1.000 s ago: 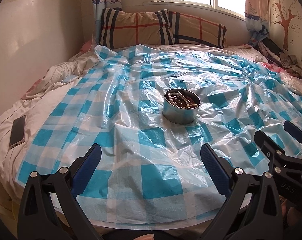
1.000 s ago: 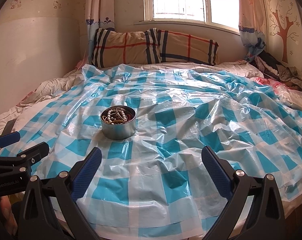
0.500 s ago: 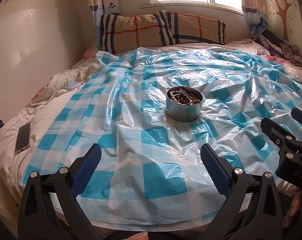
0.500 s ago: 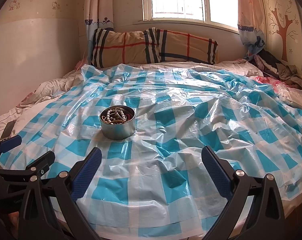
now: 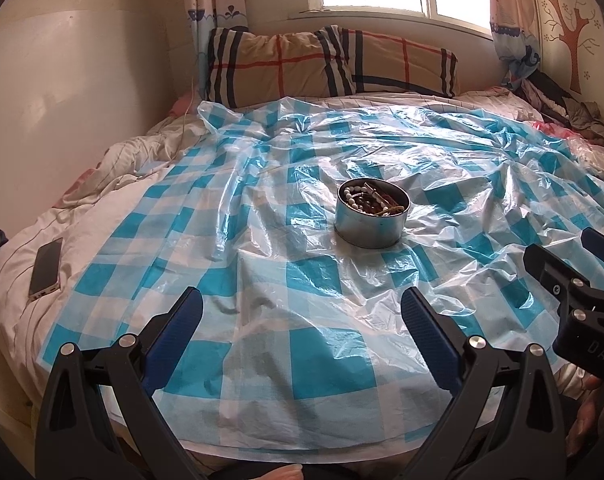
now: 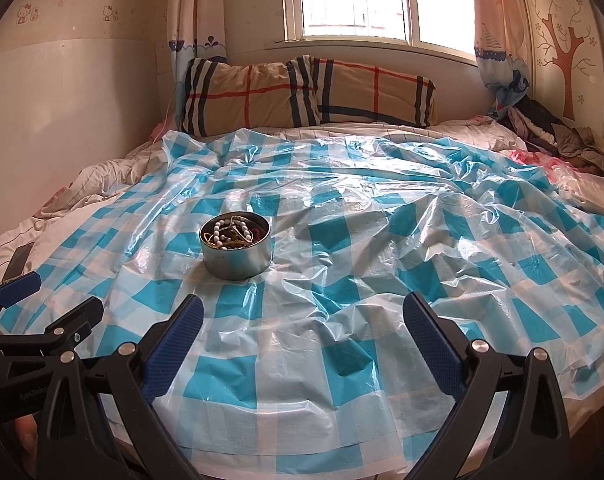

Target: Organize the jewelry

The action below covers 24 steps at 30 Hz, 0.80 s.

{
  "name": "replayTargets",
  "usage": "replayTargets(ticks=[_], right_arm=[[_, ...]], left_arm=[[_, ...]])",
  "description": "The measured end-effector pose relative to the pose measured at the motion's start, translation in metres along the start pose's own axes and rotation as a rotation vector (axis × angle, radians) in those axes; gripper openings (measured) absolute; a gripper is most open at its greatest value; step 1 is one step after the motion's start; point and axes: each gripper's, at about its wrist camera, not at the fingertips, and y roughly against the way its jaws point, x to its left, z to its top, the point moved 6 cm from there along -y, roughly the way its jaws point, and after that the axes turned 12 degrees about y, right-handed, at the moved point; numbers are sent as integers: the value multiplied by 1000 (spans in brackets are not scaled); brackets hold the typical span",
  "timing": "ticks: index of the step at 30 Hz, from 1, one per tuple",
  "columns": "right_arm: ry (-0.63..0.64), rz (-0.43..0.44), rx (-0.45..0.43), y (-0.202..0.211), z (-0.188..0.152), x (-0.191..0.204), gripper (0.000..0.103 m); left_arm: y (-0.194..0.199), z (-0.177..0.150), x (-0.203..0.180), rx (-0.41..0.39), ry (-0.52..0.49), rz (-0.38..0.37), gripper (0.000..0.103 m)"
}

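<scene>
Jewelry (image 5: 372, 201) sits heaped in a round metal tin (image 5: 369, 228) near the middle of a blue-and-white checked plastic sheet (image 5: 322, 356) spread over a bed; white beads and gold-coloured pieces show above the rim. In the right wrist view the same tin (image 6: 237, 256) stands left of centre.

Left gripper (image 5: 302, 328): fingers spread wide, nothing between the blue pads (image 5: 174, 336), held over the near edge of the sheet, well short of the tin. Right gripper (image 6: 302, 332): fingers likewise released and empty, over the sheet's near edge, with the tin ahead and to its left. Each gripper shows at the edge of the other's view.

Against the frame a second ago: the tin sits slightly higher and farther off in the left wrist view, and more of the near sheet is exposed; the right gripper sits nearer the frame's right edge. In the right wrist view the change is small, and the tin and its contents are undisturbed.

A phone (image 5: 46, 266) lies on the white bedding at left. Plaid pillows (image 5: 330, 66) rest against the wall under the window.
</scene>
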Motion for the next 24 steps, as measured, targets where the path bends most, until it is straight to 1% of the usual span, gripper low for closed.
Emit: replayTargets(ticks=[18,20,23,24], right_arm=[[-1,0,0,0,0,0,96],[-2,1,-1,0,0,0,96],[-2,1,1,0,0,0,96],[-1,1,1,0,0,0,96]], left_arm=[[-2,-1,-1,9,-1,4,95],[-3,-1,-1,20,-2,-5,95],[-8,-2,-2,66,-5,-42,95],[-8,-1,-2,67,-7,-44,95]])
